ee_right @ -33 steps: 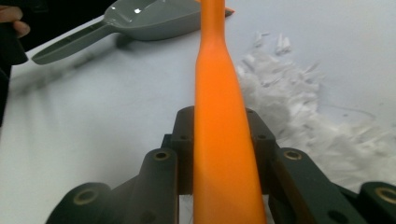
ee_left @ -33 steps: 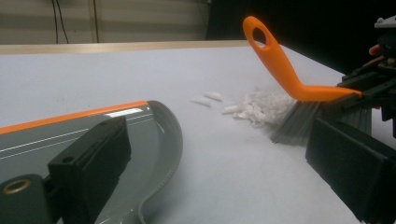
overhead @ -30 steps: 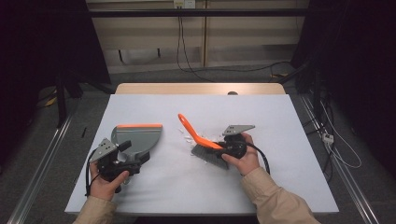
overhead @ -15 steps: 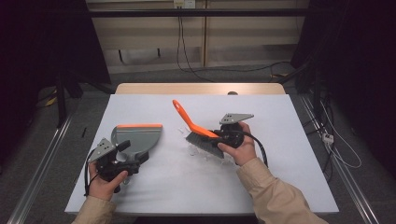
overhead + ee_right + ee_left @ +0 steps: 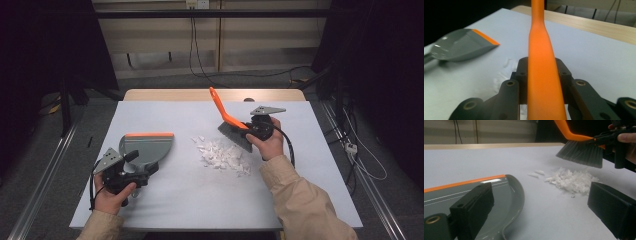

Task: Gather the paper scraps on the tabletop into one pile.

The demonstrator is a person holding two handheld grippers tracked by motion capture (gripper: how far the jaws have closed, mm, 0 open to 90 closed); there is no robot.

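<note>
- Right gripper (image 5: pixel 252 129): jaws clamped on the handle of the small hand brush with orange plastic handle and grey bristles (image 5: pixel 235 136). In the right gripper view the handle (image 5: pixel 542 75) runs straight up between the two black jaws, pinched on both sides.
- Change over the last second, high view: the brush has travelled from just right of the dustpan, low over the sheet, to a spot farther back and to the right. It now hangs raised, bristles clear of the surface.
- Where the brush head stood earlier, a loose pile of white paper scraps (image 5: pixel 220 152) now lies in plain sight, between dustpan and brush.
- Grey plastic dustpan with orange front lip (image 5: pixel 147 147): same place and heading in all three high-view frames. Flat on the white table sheet (image 5: pixel 200 200), its left side toward the pile.
- Left gripper (image 5: pixel 131 169): at the dustpan's handle end. One jaw sits over the pan in the left gripper view, the other stands well apart over bare sheet; jaws look wide, though whether they bear on the handle is hidden, so I cannot tell the grip.
- Reading: brush now sits beyond the scraps as seen from the pan, likely the wind-up for a sweep stroke. No scraps in the pan yet.
</note>
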